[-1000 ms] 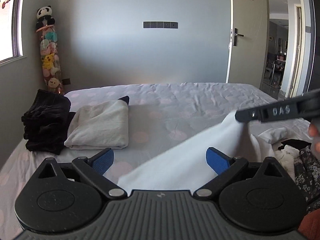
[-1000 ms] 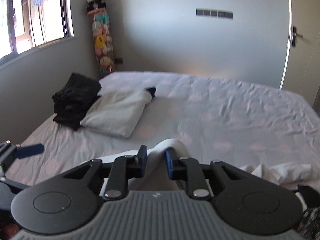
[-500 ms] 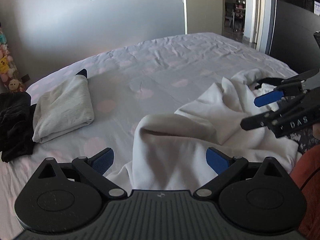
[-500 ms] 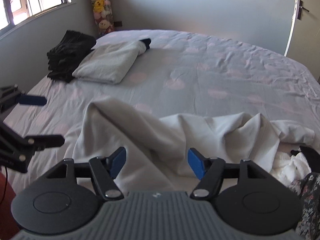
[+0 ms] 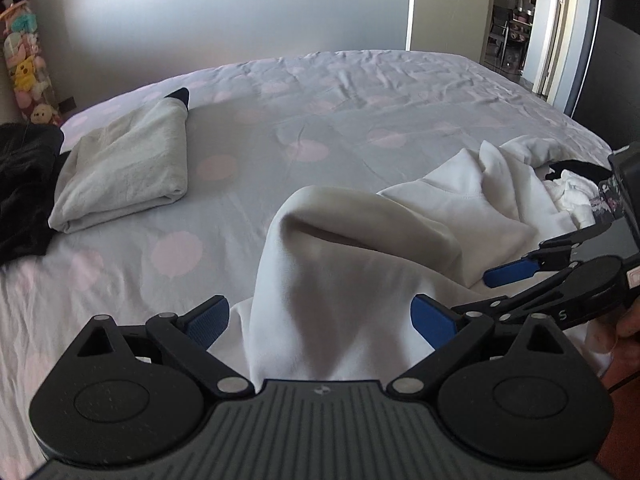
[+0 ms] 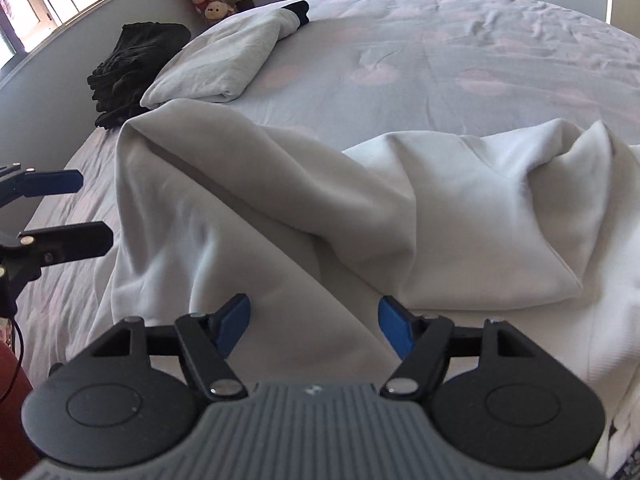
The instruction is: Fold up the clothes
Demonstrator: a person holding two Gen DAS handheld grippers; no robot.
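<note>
I saw a folded grey garment and a dark folded pile lying at the bed's far left. The soft white garment lay crumpled on the dotted sheet near me. My left hand-held gripper and right hand-held gripper both stood wide, empty, above it. Only the left view showed the doorway.

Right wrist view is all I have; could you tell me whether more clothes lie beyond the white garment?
Observer: Yes, a crumpled white piece lies just past the white garment, on its right.
Operator: Is anything else there?
Observer: A black item lies against that piece, on its far side.
Operator: Is the door open?
Observer: Yes, the door stands open, with another room showing through.
</note>
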